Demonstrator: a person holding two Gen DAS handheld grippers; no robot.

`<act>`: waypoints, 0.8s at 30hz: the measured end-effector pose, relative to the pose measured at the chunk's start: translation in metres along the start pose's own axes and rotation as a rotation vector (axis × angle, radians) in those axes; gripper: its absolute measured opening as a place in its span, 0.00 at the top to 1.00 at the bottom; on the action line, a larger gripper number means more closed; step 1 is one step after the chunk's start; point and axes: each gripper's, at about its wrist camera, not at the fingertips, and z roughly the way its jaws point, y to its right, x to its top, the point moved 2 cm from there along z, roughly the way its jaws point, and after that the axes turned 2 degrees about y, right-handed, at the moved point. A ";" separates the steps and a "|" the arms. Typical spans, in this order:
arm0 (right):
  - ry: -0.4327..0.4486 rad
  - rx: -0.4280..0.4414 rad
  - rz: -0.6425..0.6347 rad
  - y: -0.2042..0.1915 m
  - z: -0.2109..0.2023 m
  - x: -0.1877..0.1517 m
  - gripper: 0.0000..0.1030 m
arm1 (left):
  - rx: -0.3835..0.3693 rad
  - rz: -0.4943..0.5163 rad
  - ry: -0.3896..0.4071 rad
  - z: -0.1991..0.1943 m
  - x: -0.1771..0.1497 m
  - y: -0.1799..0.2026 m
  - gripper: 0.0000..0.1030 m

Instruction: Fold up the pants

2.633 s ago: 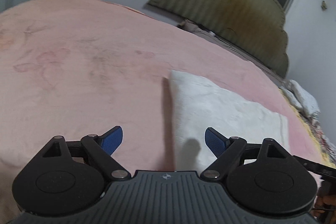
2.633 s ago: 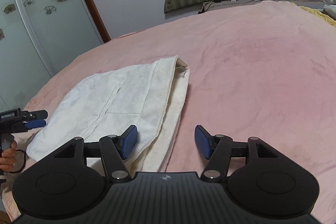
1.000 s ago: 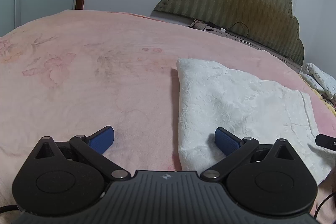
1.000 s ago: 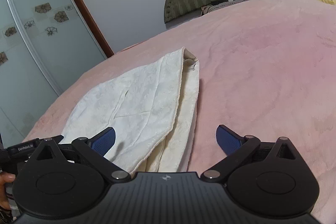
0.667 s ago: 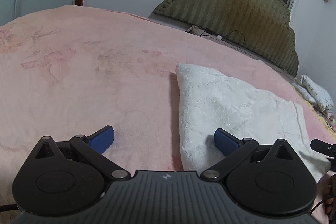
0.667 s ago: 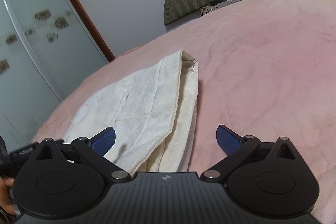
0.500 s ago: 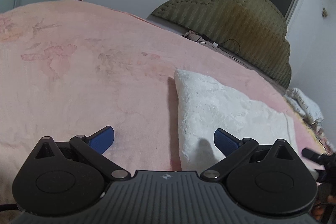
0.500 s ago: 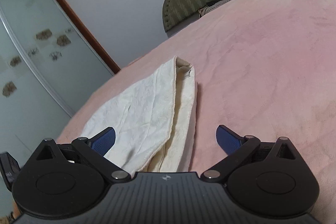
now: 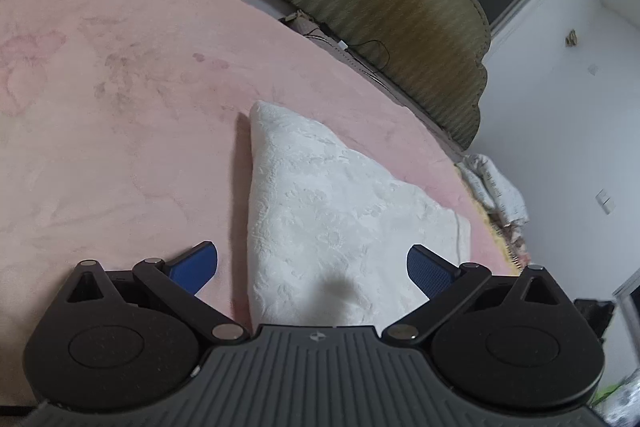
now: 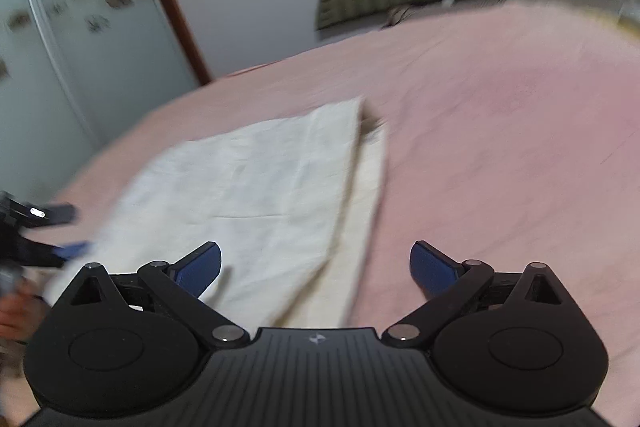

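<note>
Both my grippers, left [image 9: 312, 263] and right [image 10: 315, 263], splayed wide, empty, have lifted off the folded white textured-cotton pants [image 9: 320, 211] on pink fleece bedspread [image 9: 100, 115]; folding looks finished.

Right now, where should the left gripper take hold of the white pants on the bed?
Grip the white pants at their near left corner, coming in low from the near side. That thick folded edge lies straight between the open left gripper fingers, raised enough off the pink bedspread to slide under.
</note>
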 end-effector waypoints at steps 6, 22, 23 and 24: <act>0.100 -0.047 -0.129 -0.018 -0.032 0.012 0.01 | 0.119 0.321 0.062 -0.026 -0.020 0.028 0.01; 0.052 -0.059 -0.834 -0.107 -0.054 -0.027 0.01 | 0.347 0.980 0.098 -0.037 -0.089 0.056 0.02; 0.052 -0.079 -0.867 -0.108 -0.056 -0.030 0.01 | 0.361 0.971 0.101 -0.034 -0.087 0.057 0.02; 0.052 -0.100 -0.895 -0.108 -0.056 -0.034 0.02 | 0.359 0.968 0.101 -0.033 -0.086 0.058 0.03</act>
